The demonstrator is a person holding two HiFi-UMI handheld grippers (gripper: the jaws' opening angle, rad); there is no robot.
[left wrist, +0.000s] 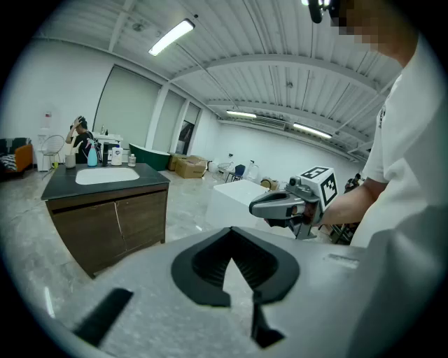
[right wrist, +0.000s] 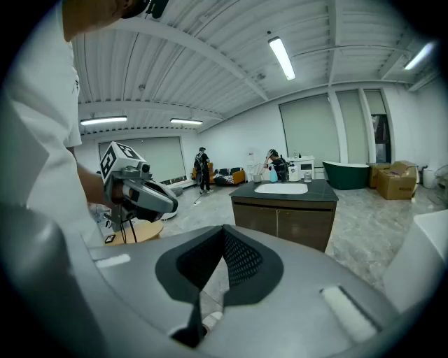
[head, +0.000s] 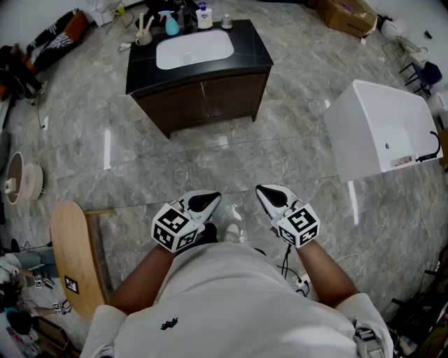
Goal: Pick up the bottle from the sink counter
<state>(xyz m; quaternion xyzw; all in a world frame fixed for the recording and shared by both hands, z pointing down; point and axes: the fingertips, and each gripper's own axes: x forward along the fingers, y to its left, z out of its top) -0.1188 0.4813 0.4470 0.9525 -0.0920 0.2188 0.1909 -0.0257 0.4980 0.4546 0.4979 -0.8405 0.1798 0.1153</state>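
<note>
Head view shows bottle (head: pixel 204 15) well apart from the fingers (head: pixel 271 196).

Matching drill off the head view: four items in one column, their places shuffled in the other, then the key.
Things:
1. blue bottle
2. round wooden table
3. large white unit
4. cardboard box

Places:
A. on the floor, to the right of the sink cabinet
B. top right corner of the head view
C. on the sink counter, at its far edge beyond the basin
D. lower left edge of the head view

Pairs: 1-C, 2-D, 3-A, 4-B
</note>
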